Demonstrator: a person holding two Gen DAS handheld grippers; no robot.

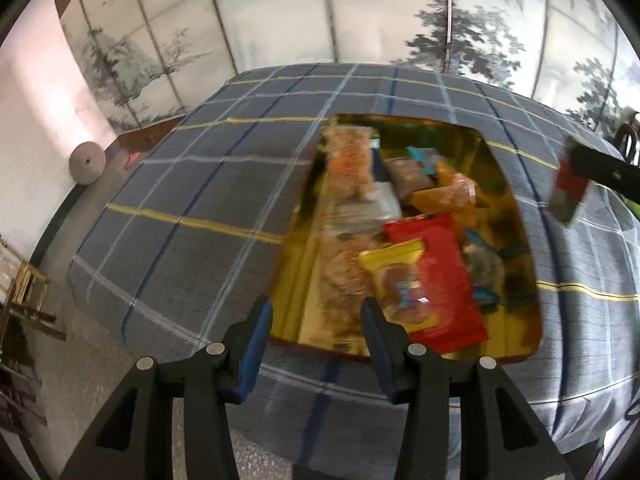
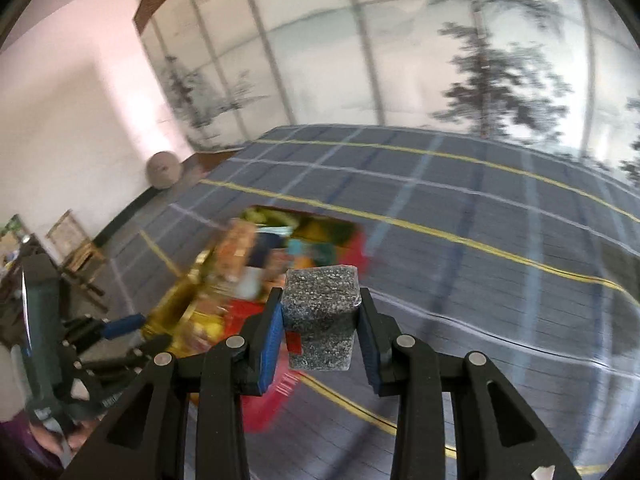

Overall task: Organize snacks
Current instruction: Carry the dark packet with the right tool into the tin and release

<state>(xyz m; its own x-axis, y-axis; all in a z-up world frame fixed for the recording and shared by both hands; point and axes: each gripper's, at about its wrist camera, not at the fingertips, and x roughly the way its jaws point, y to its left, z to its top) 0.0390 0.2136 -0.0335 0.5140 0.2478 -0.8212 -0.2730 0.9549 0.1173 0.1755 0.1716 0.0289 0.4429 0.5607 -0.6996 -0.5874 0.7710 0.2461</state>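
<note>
Snacks: one packet aloft, the rest heaped in the gold tray

Snacks [image 1: 404, 240] lie piled in a gold tray [image 1: 516, 304] at centre right of the left wrist view, on a plaid-covered desk [image 1: 192, 184]. Left gripper [image 1: 316, 344] hovers at lower centre over the tray's near edge, fingers released, nothing between them. Right gripper [image 2: 320, 332], lower centre of its own view, has its fingers clenched on a speckled grey packet [image 2: 320, 316], held off the cloth.

Risks, as I judge them:
- Grip sits low on the packet; its top stands free, so a quick swing could tip or slide it out.
- Heap is loose and overlapping; a reach by the left fingers may drag a neighbour or nudge one over the rim.

Hard to read:
- Both views smeared; labels illegible, packet count uncertain.
- Tray's near edge partly behind the left fingers; its far side blurred in the right view.
</note>
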